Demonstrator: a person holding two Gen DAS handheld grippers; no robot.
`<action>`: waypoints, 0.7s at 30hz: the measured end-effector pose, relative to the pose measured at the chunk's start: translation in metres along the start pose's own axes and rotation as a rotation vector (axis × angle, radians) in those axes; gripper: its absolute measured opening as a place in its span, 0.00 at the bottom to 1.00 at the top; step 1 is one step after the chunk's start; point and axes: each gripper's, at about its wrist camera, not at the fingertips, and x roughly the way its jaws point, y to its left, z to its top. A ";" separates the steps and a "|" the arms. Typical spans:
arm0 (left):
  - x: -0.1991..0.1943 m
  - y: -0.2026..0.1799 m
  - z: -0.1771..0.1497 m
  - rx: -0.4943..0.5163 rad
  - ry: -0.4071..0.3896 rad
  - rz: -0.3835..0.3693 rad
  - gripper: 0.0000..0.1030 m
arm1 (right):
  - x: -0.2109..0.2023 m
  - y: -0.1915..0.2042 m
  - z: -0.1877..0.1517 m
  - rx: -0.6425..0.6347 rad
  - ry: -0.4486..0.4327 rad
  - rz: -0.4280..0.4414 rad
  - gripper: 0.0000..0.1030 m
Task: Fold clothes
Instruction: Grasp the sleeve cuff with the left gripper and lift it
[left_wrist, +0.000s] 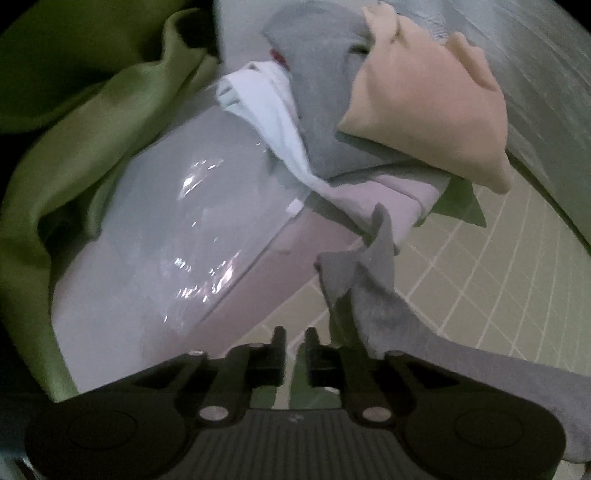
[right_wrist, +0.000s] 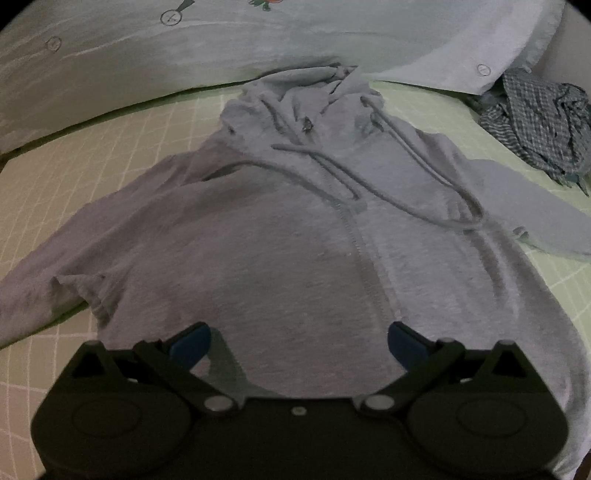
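A grey zip hoodie (right_wrist: 280, 243) lies spread front-up on the green grid sheet (right_wrist: 74, 173), hood toward the far pillow, drawstrings loose across the chest. My right gripper (right_wrist: 299, 339) hangs open and empty just above the hoodie's lower front, blue pads (right_wrist: 190, 343) wide apart. In the left wrist view one grey hoodie sleeve (left_wrist: 376, 295) lies just right of my left gripper (left_wrist: 295, 343). The left jaws stand nearly closed with a narrow gap between them and no cloth visible inside.
A pile of folded clothes (left_wrist: 424, 110) in peach, grey, white and pink sits beside a plastic-wrapped package (left_wrist: 177, 229) and a green cloth (left_wrist: 74, 147). A checked shirt (right_wrist: 539, 122) lies crumpled at the far right. A grey pillow (right_wrist: 221, 44) lines the far edge.
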 end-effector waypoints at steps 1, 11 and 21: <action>0.003 -0.003 0.002 0.007 0.002 -0.011 0.18 | 0.000 0.001 0.000 -0.003 0.001 0.001 1.00; 0.020 -0.036 0.009 0.090 -0.024 -0.054 0.62 | -0.002 0.003 -0.002 0.000 0.003 -0.014 1.00; 0.031 -0.046 0.010 0.126 -0.042 -0.051 0.42 | 0.000 0.004 -0.001 -0.005 0.011 -0.027 1.00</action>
